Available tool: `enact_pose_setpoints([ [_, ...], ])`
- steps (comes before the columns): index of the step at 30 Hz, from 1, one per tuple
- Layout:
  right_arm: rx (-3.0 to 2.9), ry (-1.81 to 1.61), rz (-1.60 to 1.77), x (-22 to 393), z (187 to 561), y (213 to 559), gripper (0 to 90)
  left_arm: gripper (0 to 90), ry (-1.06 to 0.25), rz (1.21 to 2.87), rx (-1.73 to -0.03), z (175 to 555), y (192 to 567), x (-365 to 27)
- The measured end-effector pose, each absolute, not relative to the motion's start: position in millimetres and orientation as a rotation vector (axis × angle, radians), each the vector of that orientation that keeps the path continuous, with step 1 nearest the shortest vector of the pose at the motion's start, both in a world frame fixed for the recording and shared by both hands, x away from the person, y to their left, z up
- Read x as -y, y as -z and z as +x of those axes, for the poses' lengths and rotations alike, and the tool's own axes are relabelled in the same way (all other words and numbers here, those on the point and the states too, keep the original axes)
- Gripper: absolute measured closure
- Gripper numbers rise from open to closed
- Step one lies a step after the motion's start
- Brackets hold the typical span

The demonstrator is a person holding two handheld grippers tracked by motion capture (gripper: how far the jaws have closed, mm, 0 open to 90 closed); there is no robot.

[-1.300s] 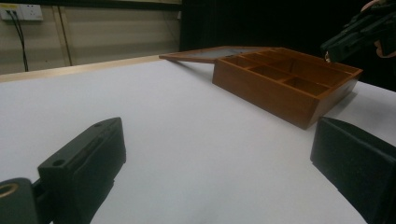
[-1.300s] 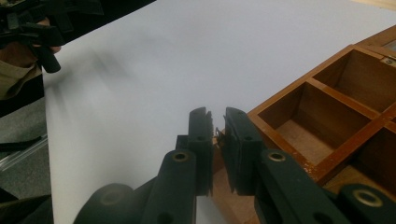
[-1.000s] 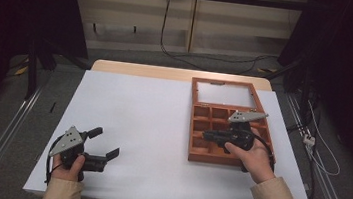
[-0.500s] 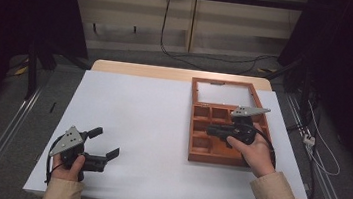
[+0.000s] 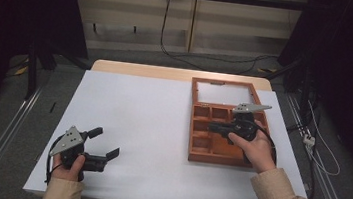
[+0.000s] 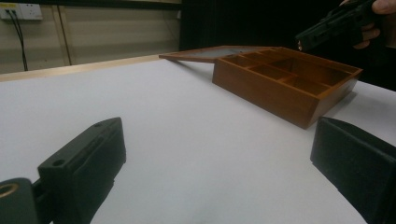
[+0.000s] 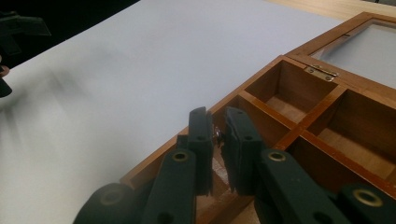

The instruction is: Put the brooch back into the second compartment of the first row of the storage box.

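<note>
Right tongs [image 7: 218, 135] shut above wooden box [image 5: 197, 155] compartments; lid [image 5: 224, 93] flat behind

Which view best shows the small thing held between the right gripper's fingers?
The right gripper view: a small shiny item sits pinched between the fingers above the wooden box, too small to identify. In the high view the right gripper hides it. The left gripper view shows that gripper far off and dark.
</note>
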State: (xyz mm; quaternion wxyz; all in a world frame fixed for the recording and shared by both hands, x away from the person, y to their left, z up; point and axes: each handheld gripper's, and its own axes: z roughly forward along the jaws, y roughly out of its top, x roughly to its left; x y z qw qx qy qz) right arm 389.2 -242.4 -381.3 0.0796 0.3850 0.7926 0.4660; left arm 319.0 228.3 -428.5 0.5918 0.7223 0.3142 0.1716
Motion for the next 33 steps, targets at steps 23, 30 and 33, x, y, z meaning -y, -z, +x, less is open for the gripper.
enact_pose_setpoints([
  [23,-2.36,-1.363,1.19,246.8,404.6,384.8,81.5,3.0,-0.396,1.678,-0.736,319.8,429.2,-229.0],
  [30,-2.347,-1.362,1.212,251.4,408.5,386.8,81.5,3.0,-0.396,1.679,-0.735,319.8,429.3,-228.7],
  [33,-2.342,-1.358,1.22,252.8,409.8,387.8,81.5,3.0,-0.395,1.678,-0.737,319.8,429.4,-228.7],
])
